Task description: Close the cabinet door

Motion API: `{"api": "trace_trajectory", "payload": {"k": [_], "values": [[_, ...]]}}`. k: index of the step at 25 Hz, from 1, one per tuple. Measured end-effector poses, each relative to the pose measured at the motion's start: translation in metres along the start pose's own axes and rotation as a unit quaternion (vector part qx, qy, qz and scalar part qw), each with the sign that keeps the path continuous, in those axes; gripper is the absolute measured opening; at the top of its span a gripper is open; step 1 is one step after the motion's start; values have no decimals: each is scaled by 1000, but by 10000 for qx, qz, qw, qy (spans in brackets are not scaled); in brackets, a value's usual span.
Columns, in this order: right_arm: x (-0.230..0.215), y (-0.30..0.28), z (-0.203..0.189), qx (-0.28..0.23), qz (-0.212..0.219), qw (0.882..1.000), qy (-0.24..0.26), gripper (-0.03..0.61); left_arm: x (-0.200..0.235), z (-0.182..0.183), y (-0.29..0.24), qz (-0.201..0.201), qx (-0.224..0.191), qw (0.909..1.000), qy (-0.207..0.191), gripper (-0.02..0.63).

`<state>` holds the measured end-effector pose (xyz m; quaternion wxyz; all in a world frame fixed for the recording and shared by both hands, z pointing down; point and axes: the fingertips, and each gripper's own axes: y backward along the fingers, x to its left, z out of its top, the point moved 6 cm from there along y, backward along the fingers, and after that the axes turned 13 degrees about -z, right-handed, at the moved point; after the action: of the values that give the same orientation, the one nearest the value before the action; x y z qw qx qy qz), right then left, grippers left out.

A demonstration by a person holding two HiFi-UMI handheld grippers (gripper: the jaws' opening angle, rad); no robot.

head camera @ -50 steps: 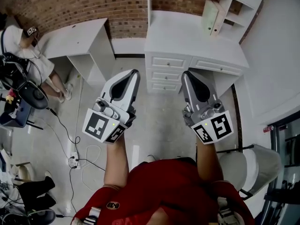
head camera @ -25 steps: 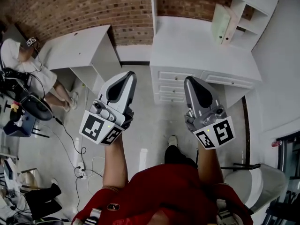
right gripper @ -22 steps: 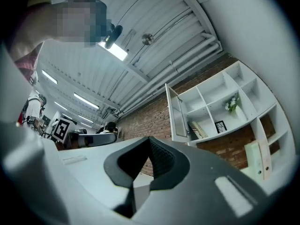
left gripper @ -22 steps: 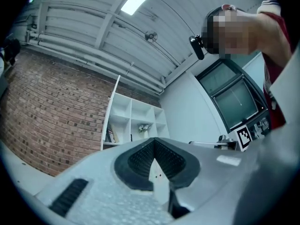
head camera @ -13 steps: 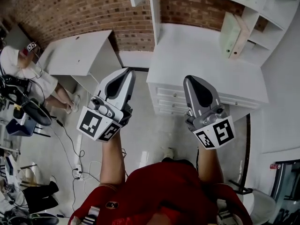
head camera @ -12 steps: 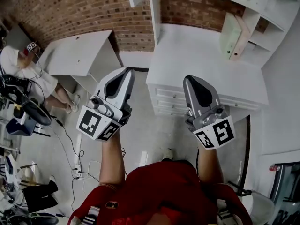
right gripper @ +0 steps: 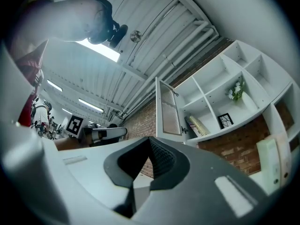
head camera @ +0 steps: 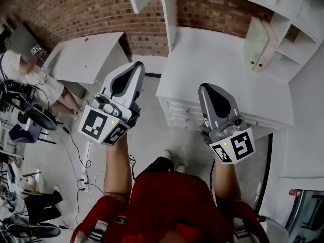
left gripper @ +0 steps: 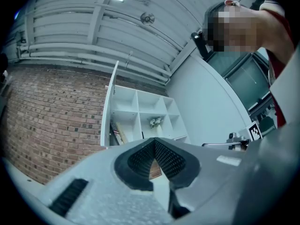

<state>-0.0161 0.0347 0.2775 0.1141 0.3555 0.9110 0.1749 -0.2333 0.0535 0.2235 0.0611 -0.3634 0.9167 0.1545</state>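
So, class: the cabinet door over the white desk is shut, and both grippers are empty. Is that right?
No: the cabinet door stands open over the white desk, as the right gripper view shows. The left gripper and right gripper are empty.

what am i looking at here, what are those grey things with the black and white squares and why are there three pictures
A person in a red top holds a hand tool in each hand: the left gripper and the right gripper. The cubes with square markers are part of them. The head view comes from a camera on the person's head, looking down past the arms at a white desk with drawers. The other two pictures come from cameras riding on each gripper, looking along its jaws. Both pairs of jaws are together and hold nothing. Beyond them is a white shelf unit on a brick wall, with its cabinet door open. On the desk, a pale green folder leans by the shelving.
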Motion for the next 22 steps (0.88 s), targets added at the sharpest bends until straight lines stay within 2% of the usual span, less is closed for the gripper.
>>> {"api": "trace_trajectory", "payload": {"k": [8, 16, 22], "values": [[-7, -36, -16, 84, 16, 9996, 253, 12, 61, -14, -13, 228, -112, 9997, 39, 3], [-24, -97, -28, 136, 29, 9984, 557, 13, 131, -26, -39, 212, -381, 9990, 93, 5], [-30, -135, -44, 173, -52, 9978, 642, 12, 180, -36, -47, 170, -480, 9986, 153, 62]]}}
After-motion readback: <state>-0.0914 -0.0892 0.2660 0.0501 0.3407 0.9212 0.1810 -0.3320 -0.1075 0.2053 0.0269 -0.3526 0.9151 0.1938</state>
